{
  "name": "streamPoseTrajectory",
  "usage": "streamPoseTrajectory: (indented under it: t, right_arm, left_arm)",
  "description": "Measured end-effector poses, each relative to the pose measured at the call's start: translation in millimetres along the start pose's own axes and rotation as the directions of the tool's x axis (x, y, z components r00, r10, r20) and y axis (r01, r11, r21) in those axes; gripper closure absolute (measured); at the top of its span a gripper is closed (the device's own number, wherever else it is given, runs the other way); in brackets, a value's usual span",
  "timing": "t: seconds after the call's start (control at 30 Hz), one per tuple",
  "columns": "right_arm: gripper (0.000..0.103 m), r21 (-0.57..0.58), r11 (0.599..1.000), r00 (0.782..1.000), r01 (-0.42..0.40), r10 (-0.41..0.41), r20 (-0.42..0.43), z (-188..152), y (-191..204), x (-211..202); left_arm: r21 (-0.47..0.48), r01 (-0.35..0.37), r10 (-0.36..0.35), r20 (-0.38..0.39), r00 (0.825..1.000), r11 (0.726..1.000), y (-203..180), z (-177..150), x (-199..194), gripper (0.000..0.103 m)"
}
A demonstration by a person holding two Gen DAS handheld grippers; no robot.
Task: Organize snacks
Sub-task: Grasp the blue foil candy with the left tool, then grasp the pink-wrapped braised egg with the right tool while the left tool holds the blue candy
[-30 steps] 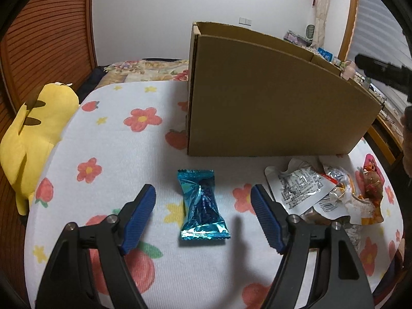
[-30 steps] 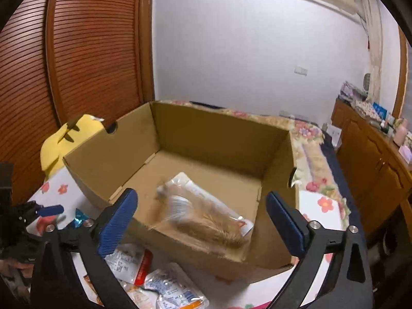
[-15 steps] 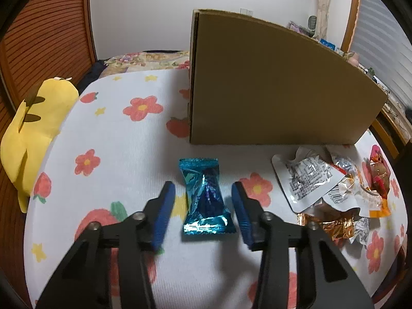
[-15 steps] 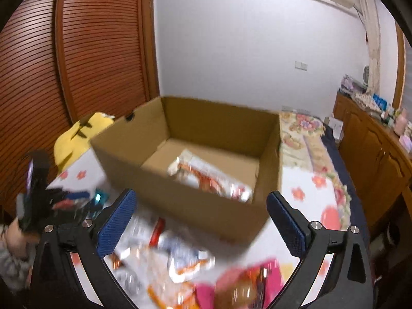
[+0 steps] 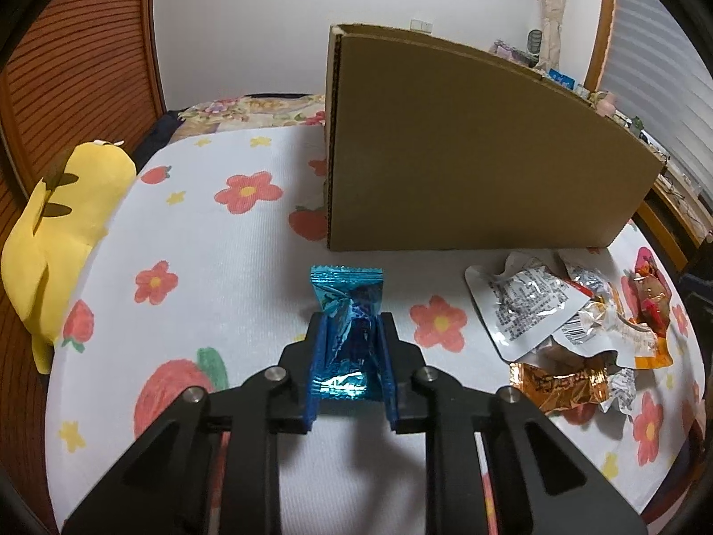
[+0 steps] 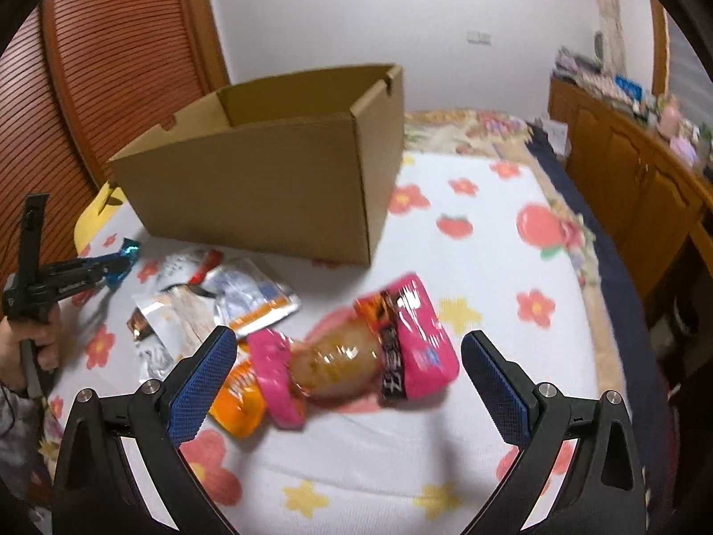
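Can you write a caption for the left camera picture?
Left gripper pinching a shiny blue foil snack packet beside the brown cardboard box.

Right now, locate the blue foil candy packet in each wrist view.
Left wrist: blue foil candy packet sits center, pinched between the left gripper fingers.
Right wrist: far left edge, at that gripper's tip.
Shared landmark: the cardboard box behind it.

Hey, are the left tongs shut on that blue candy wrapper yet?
Yes, shut. The left tongs have both blue pads pressed against the sides of the blue candy wrapper, which looks pinched and creased between them.
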State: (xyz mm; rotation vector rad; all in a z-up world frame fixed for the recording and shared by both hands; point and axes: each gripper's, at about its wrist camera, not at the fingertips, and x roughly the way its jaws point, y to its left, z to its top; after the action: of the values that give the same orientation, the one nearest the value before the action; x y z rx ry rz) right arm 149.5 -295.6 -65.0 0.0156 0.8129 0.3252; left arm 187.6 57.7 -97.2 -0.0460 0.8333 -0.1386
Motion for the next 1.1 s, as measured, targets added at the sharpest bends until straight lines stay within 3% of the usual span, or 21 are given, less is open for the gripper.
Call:
streamPoseTrajectory:
  t: [0.53,0.87,1.1]
  right_arm:
    - [0.002,0.138,0.987,0.995,-0.086,0.093,-0.047,-19,-11,15]
    - [0.006,0.201,0.977,0.996,-0.068,0.077,-0.035,-9,-27,27]
    - [0.011,0.166,0.986,0.999,-0.025,0.031,-0.037,-2,-20,35]
  left_arm:
    - [-0.022,0.086,-0.084,0.098,0.992,0.996,-13,-7,-41,0.084]
    - [0.026,0.088,-0.090,0.113,0.989,0.996,-32,-11,-48,0.084]
    - [0.036,0.097,-0.100,0.107,0.989,0.995,-39,-15,-47,0.084]
